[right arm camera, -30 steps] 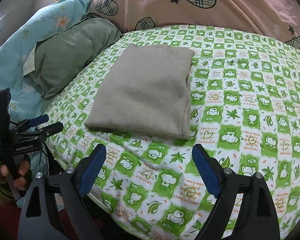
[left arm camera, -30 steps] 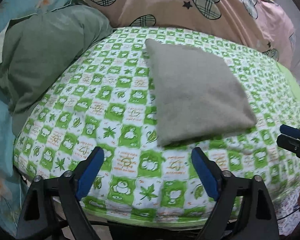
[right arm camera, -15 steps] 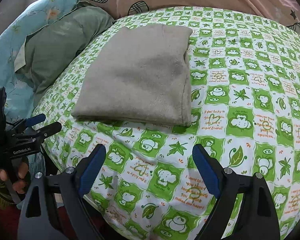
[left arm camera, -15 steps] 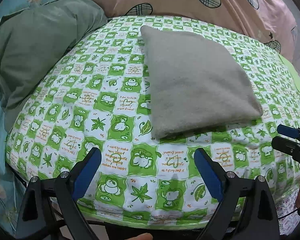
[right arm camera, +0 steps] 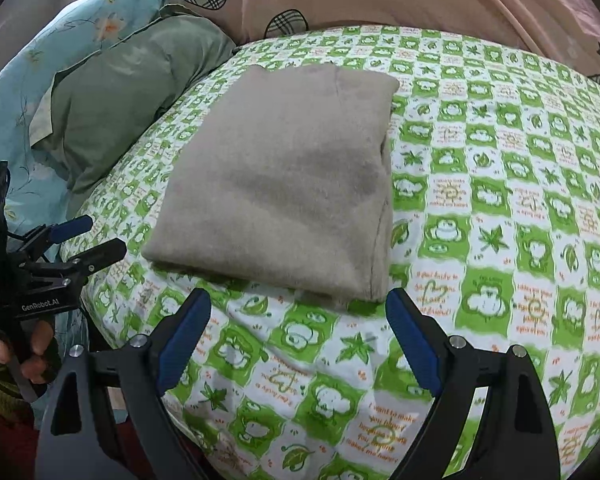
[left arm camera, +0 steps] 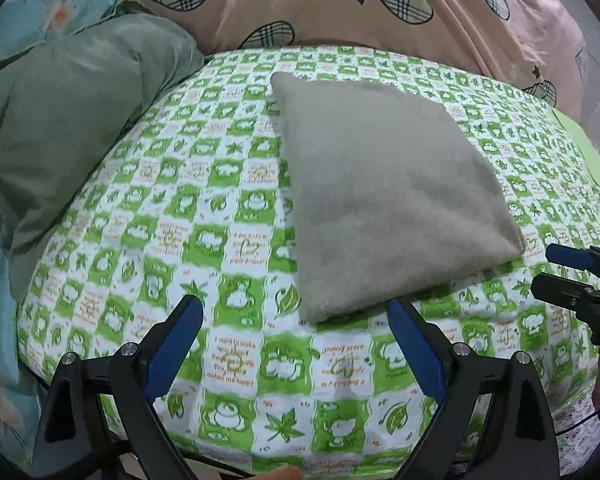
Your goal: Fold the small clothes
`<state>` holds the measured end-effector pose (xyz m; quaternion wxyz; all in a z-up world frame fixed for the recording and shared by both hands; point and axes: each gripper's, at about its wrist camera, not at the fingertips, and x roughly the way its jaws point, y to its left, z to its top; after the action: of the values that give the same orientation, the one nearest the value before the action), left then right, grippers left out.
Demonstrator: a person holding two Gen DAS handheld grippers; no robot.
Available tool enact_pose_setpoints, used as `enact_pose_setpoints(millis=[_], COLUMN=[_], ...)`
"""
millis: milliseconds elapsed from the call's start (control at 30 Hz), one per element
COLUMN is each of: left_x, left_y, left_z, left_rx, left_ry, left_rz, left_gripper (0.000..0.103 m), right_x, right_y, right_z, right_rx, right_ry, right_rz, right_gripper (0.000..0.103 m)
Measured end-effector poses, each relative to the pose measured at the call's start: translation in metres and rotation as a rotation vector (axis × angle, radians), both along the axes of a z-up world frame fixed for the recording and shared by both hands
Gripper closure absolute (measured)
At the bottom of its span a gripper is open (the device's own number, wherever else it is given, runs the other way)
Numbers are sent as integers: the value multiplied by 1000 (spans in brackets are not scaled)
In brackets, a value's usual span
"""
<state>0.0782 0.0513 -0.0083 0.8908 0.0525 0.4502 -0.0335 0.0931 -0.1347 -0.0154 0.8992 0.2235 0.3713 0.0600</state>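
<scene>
A grey-beige garment [left arm camera: 384, 192] lies folded into a neat rectangle on the green-and-white checked sheet [left arm camera: 236, 248]; the right wrist view shows the garment [right arm camera: 284, 184] with its layered edges at the near right corner. My left gripper [left arm camera: 296, 344] is open and empty, just short of the garment's near corner. My right gripper [right arm camera: 298, 336] is open and empty too, hovering before the near edge. Each gripper shows in the other's view: the right gripper [left arm camera: 556, 272] at the right edge, the left gripper [right arm camera: 88, 240] at the left, held by a hand [right arm camera: 24, 356].
A green pillow [left arm camera: 60, 128] and light blue flowered bedding [left arm camera: 32, 8] lie to the left. A pink quilt with checked hearts [left arm camera: 380, 4] bunches along the back. The bed's front edge [left arm camera: 300, 452] drops off close below the grippers.
Both grippers have stayed open. The left view has pulled back and up a little over the last half second; the right gripper has edged closer to the garment's near edge.
</scene>
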Motion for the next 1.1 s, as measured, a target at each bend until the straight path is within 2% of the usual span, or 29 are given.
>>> enact_pose_setpoints(millis=[600, 1100], left_x=[15, 1], left_y=[-4, -14], left_z=[9, 8], left_rx=[1, 59], left_ry=[-11, -11], left_rz=[12, 5], left_gripper=[9, 9], right_x=[16, 1], right_y=[-3, 1], right_z=[7, 6], right_rx=[-6, 2], right_ry=[-9, -4], right_rz=[10, 0], right_gripper=[10, 9])
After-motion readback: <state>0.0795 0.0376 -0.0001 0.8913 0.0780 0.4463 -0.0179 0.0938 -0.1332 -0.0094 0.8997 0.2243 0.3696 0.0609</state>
